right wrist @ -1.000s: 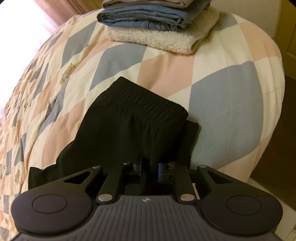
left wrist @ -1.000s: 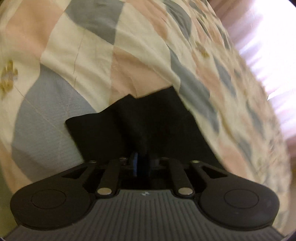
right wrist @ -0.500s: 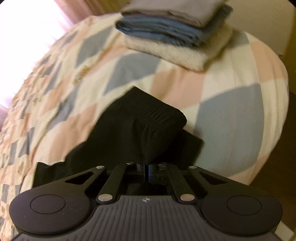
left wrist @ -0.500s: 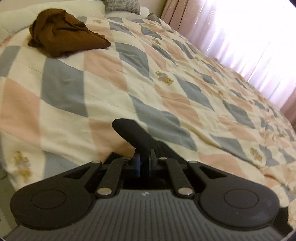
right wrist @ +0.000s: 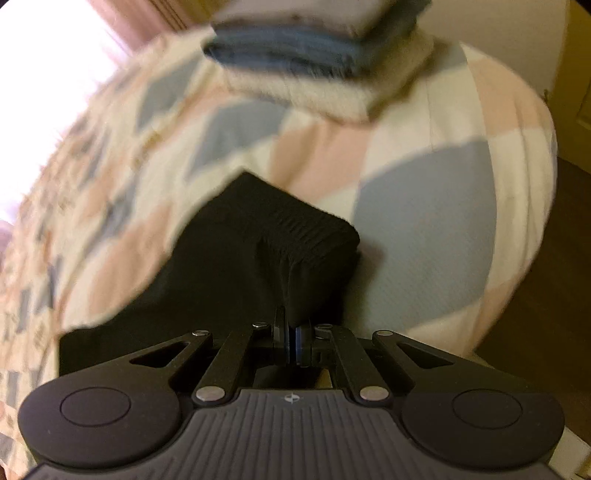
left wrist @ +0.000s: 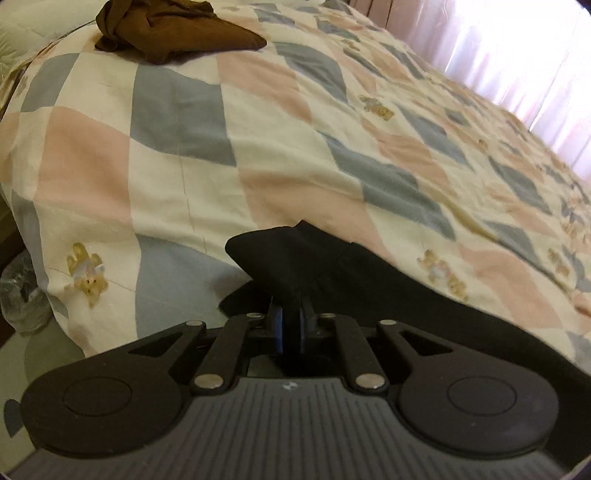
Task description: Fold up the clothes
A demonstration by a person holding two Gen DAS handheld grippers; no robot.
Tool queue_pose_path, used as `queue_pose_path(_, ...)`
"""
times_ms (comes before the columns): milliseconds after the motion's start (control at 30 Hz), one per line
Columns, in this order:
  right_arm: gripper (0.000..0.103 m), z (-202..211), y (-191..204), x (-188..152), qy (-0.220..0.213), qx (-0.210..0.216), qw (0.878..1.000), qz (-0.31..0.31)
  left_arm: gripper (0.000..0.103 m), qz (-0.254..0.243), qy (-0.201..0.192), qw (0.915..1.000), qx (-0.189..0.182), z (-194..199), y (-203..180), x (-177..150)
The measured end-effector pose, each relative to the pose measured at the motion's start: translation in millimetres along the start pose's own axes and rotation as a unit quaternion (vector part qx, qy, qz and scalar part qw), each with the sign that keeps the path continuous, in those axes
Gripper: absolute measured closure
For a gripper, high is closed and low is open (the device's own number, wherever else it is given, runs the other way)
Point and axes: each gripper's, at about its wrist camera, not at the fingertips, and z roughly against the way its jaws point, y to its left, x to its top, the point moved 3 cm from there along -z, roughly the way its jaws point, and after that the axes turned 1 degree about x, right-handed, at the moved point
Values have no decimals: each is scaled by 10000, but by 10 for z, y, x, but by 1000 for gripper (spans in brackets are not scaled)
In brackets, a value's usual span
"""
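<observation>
So both grippers are clamped onto the same black garment (left wrist: 332, 273) right at the near edge of the bed. The left gripper (left wrist: 290, 325) has its blue-padded fingers (left wrist: 277, 328) pinched on a raised fold of the black cloth, which peaks up just past the tips and then trails off to the right along the quilt's edge. The right gripper (right wrist: 291, 341) is squeezed tight on the other end, the one with the ribbed elastic waistband (right wrist: 310, 229), and that part is bunched and lifted, with the rest of the fabric spreading down and left over the bed. The right wrist view is pretty motion-blurred, so fine detail isn't great there. Under everything is a checked quilt (left wrist: 177, 173) in cream, pink and grey-blue diamonds with little teddy bear prints (left wrist: 86, 278). Off the bed's left corner there's something clear and crinkly on the floor (left wrist: 22, 291), can't tell what exactly. Further back in the right view, a stack of folded clothes (right wrist: 314, 48) sits on the quilt, fluffy cream piece at the bottom, blue denim-looking one on it, grey on top. Way at the far end in the left view there's a crumpled brown garment (left wrist: 173, 33), well apart from the black one, and pink curtains (left wrist: 517, 55) with bright light behind.
</observation>
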Motion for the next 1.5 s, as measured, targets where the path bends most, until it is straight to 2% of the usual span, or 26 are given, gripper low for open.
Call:
queue_pose_path(67, 102, 34, 40, 29, -57, 41, 9998, 182, 95, -46, 121, 9999, 85, -106, 8, -71)
queue_pose_path(200, 102, -126, -102, -95, 219, -273, 9994, 56, 95, -56, 156, 9997, 162, -156, 13, -150)
queue_pose_path(333, 102, -177, -126, -142, 194, -321, 9993, -21, 95, 195, 238, 9995, -11, -151, 87, -122)
queue_pose_path(400, 99, -191, -123, -129, 253, -284, 9993, -64, 92, 312, 288, 9991, -66, -184, 108, -103)
queue_pose_path(467, 84, -188, -150, -118, 235, -205, 9992, -254, 92, 429, 338, 9984, -122, -217, 130, -85)
queue_pose_path(533, 83, -182, -174, -115, 204, -119, 9986, -470, 92, 545, 388, 9976, -178, -250, 151, -67)
queue_pose_path(600, 83, -189, -158, -124, 237, -130, 9986, -446, 96, 599, 412, 9971, -222, -274, 157, -48)
queue_pose_path(633, 84, -195, -148, -124, 246, -145, 9988, -408, 96, 372, 315, 9986, -200, -246, 98, -37)
queue_pose_path(700, 100, -199, -137, -121, 226, -164, 9990, -347, 96, 30, 119, 9998, -159, -164, 11, -29)
queue_pose_path(767, 101, -190, -124, -117, 173, -156, 9994, -264, 96, -8, 81, 9999, -64, -112, 36, -61)
queue_pose_path(900, 102, -210, -136, -129, 162, -277, 9994, -149, 96, -239, 272, 9993, 110, -145, 44, -202)
queue_pose_path(1067, 102, -103, -124, -55, -248, -84, 9993, -273, 95, -411, 244, 9987, 157, -138, -50, -173)
queue_pose_path(1200, 102, -223, -217, -87, 49, -243, 9994, -243, 93, -624, 309, 9973, 247, -39, -90, -192)
queue_pose_path(1267, 97, -242, -291, -94, 96, -89, 9985, -535, 93, -730, 342, 9963, 291, 11, -110, -202)
queue_pose_path(1333, 84, -191, -306, -69, 28, 116, 9974, -714, 92, -836, 374, 9952, 336, 61, -129, -211)
queue_pose_path(1433, 70, -105, -333, 19, -197, 217, 9964, -796, 92, -952, 353, 9939, 437, 236, -171, -254)
queue_pose_path(1500, 67, -79, -396, 88, -320, 276, 9948, -925, 92, -1110, 323, 9924, 432, 374, -290, -318)
